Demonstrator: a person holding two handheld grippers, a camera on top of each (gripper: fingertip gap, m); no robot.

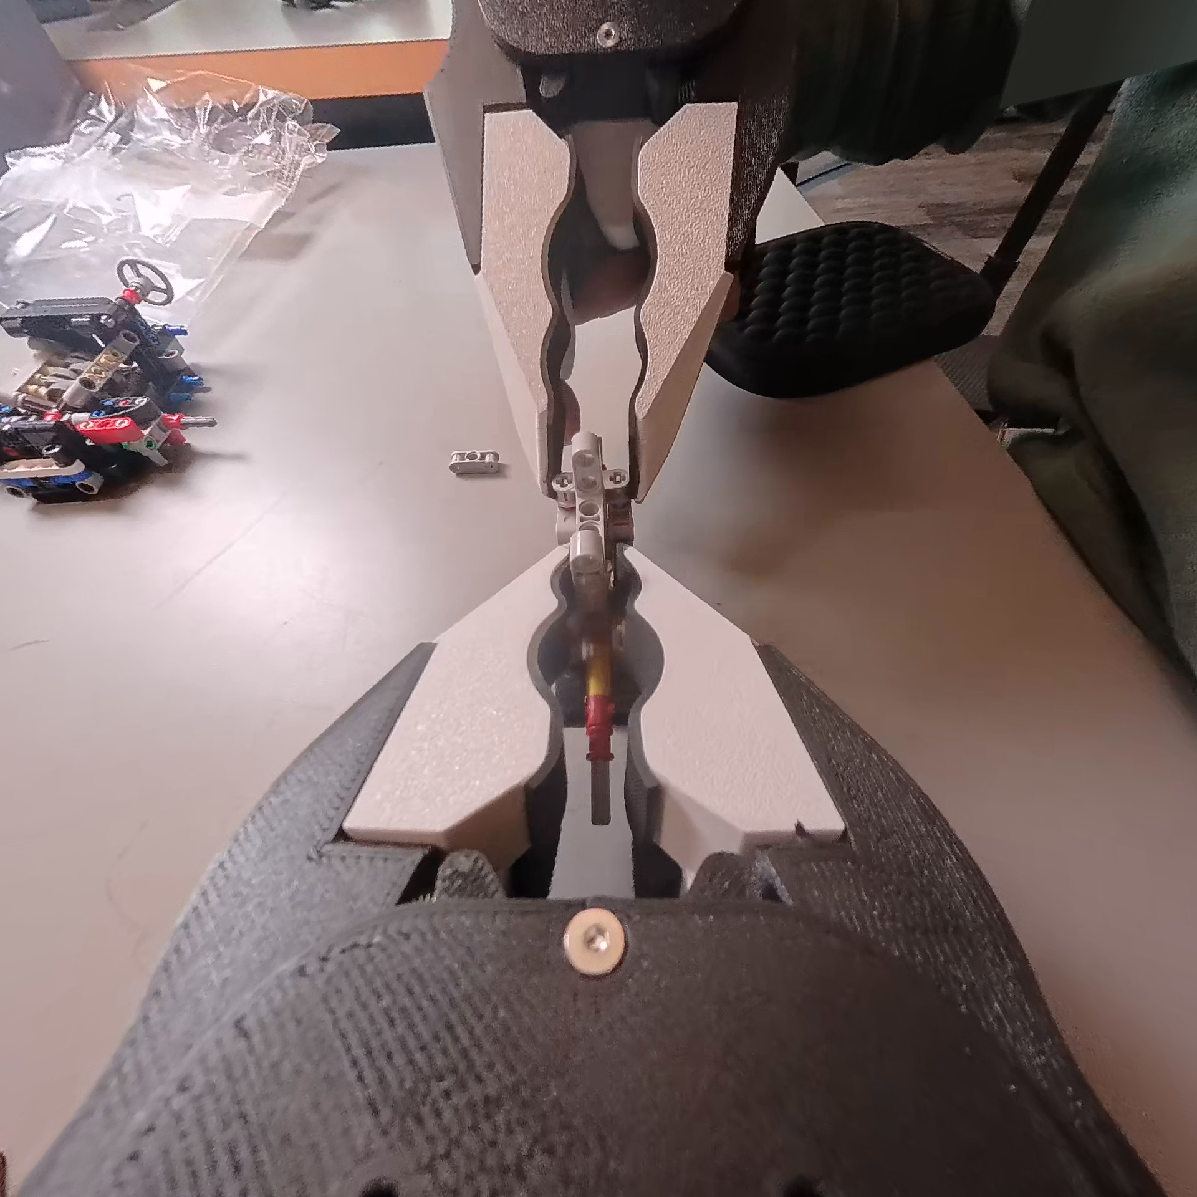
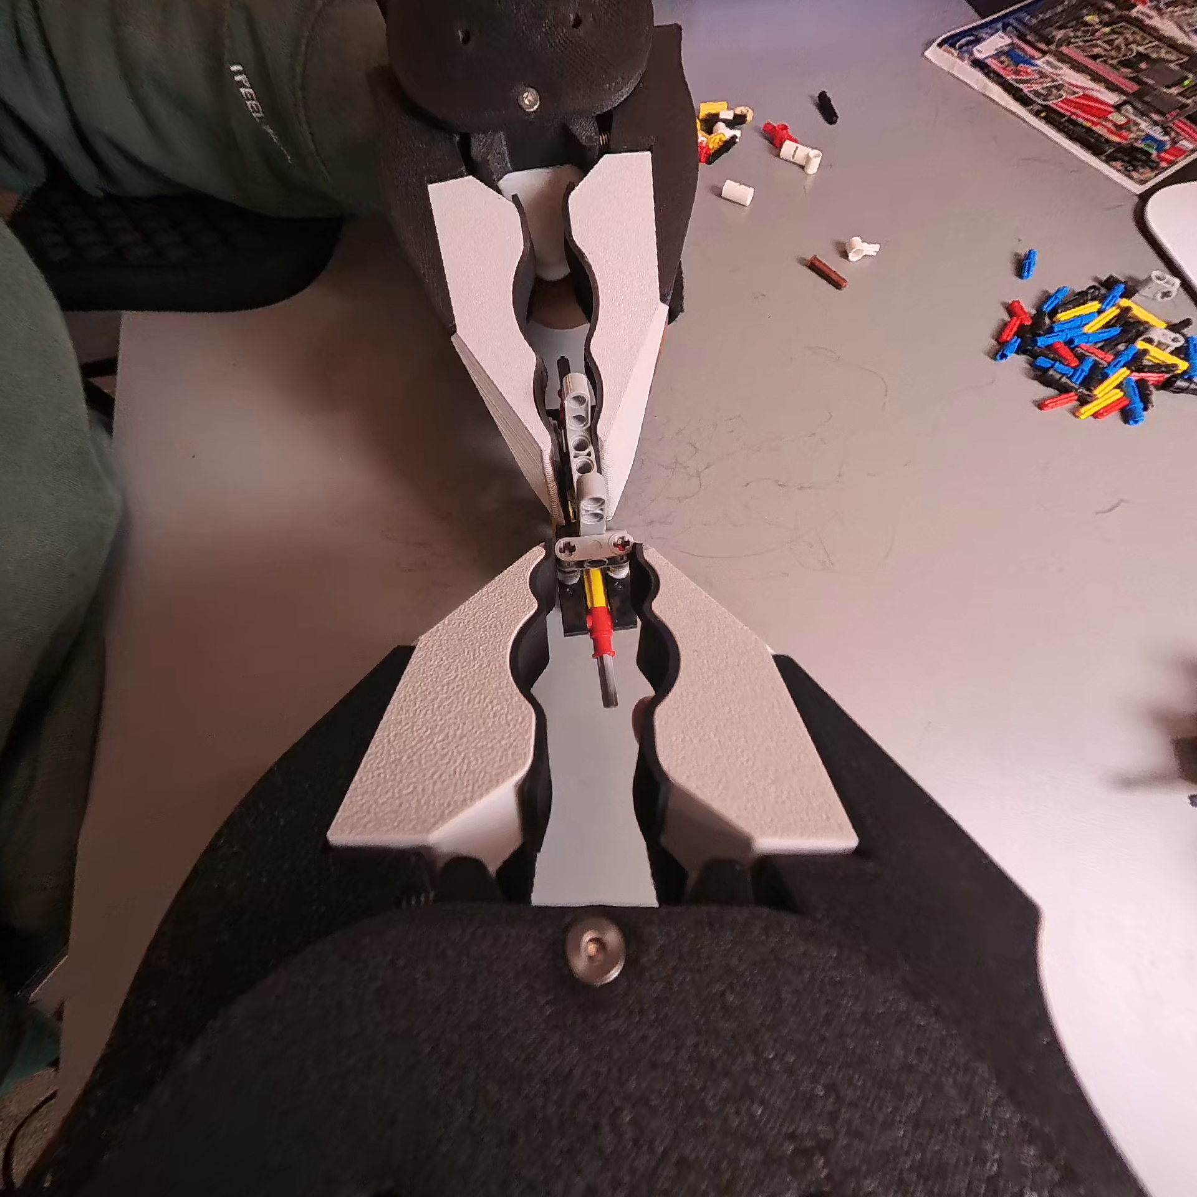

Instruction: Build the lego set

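Observation:
A small grey Technic assembly (image 1: pixel 586 505) hangs between both grippers, which meet tip to tip above the table (image 1: pixel 259 648). It has an upright grey holed beam (image 2: pixel 578 440), a short grey cross connector (image 2: pixel 592 544), and a yellow axle (image 2: pixel 592 589) with a red bush (image 2: pixel 601 625) and a grey axle end. My left gripper (image 1: pixel 592 567) is shut on the beam's lower end; it also shows in the right wrist view (image 2: pixel 583 512). My right gripper (image 2: pixel 596 560) is shut across the cross connector and a black piece under it; it also shows in the left wrist view (image 1: pixel 592 495).
A partly built model (image 1: pixel 84 388), a clear plastic bag (image 1: pixel 149 162) and a loose grey connector (image 1: pixel 476 461) lie left. A pile of coloured pins (image 2: pixel 1094 350), scattered parts (image 2: pixel 738 129) and a printed booklet (image 2: pixel 1075 78) lie right. A black chair seat (image 1: pixel 842 304) stands past the table edge. Less than 4 cm separates the two grippers' tips.

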